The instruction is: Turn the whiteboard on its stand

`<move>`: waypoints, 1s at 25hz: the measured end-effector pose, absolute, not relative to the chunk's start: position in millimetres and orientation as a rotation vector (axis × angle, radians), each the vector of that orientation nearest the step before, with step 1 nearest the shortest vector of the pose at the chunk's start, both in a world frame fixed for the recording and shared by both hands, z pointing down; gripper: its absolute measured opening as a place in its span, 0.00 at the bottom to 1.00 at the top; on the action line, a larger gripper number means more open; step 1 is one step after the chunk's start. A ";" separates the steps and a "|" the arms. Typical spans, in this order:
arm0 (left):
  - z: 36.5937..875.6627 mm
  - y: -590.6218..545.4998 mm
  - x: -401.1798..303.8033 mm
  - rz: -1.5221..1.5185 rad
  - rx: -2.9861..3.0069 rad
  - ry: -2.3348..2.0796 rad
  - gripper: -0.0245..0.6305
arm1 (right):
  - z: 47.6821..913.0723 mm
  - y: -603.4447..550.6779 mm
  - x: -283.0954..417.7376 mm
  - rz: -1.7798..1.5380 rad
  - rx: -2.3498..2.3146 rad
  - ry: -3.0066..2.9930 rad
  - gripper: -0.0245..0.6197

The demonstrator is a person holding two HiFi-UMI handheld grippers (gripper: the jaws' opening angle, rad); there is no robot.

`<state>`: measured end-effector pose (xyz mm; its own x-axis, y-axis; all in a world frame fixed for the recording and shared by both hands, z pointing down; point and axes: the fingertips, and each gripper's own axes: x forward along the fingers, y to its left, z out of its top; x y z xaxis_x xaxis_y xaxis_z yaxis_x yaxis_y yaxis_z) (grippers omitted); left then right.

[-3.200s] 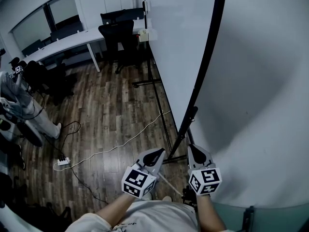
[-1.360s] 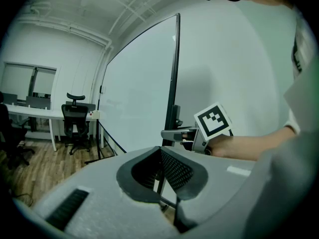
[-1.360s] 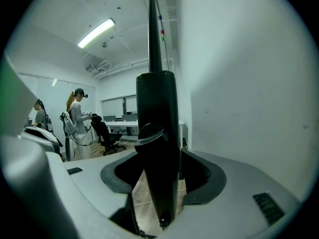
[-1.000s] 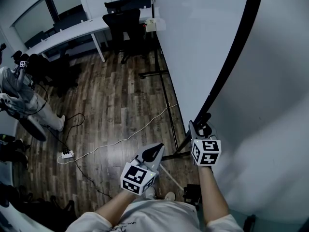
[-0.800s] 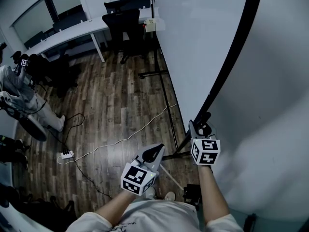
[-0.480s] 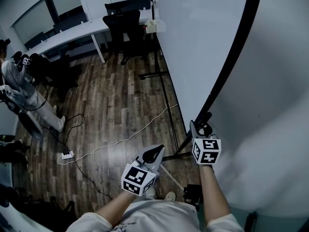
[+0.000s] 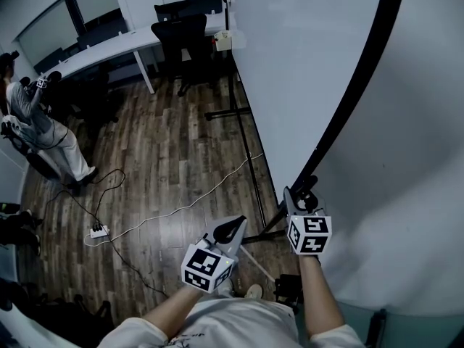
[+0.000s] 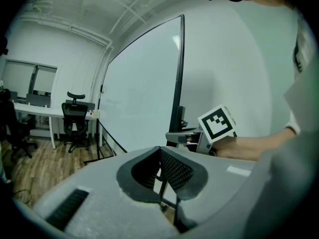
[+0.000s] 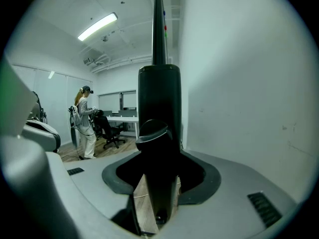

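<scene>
The whiteboard [image 7: 290, 71] stands upright on its stand, its white face toward the room. Its black side post [image 7: 355, 85] runs diagonally down to my right gripper [image 7: 293, 196]. In the right gripper view that post [image 9: 158, 98] fills the gap between the jaws, with a black knob [image 9: 153, 129] on it; the right gripper [image 9: 159, 173] is shut on the post. My left gripper [image 7: 233, 225] hangs lower left of the post, apart from it, shut and empty. The left gripper view has the board [image 8: 139, 83], the post [image 8: 179, 73] and the right gripper's marker cube [image 8: 218, 125].
A white wall [image 7: 420, 158] is close behind the post. The stand's black floor rails [image 7: 246, 158] lie on the wood floor, crossed by a white cable [image 7: 181, 209] leading to a power strip [image 7: 96, 232]. Desks and office chairs [image 7: 181, 42] stand at the back. A person [image 7: 36, 129] stands far left.
My right gripper, low beside the left one 3.2 s ago, rose onto the post and has since stayed there, sinking slightly. The person at far left walked further back. The left gripper is unmoved.
</scene>
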<state>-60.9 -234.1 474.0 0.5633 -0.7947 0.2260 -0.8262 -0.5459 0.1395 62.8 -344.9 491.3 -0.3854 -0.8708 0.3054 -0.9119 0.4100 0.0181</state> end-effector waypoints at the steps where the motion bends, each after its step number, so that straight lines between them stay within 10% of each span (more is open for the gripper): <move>1: 474.2 -232.3 -59.5 0.200 2.570 -1.351 0.05 | 491.6 -339.7 63.8 0.222 1.558 -2.400 0.33; 25: 457.8 -168.7 -19.4 0.241 2.645 -1.191 0.05 | 474.1 -200.3 81.3 0.226 1.500 -2.396 0.33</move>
<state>-19.4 -168.7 457.8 0.6560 -0.7148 0.2424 -0.7527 -0.6430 0.1412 81.3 -200.3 474.1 -0.4074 -0.8490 0.3365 -0.8970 0.4413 0.0274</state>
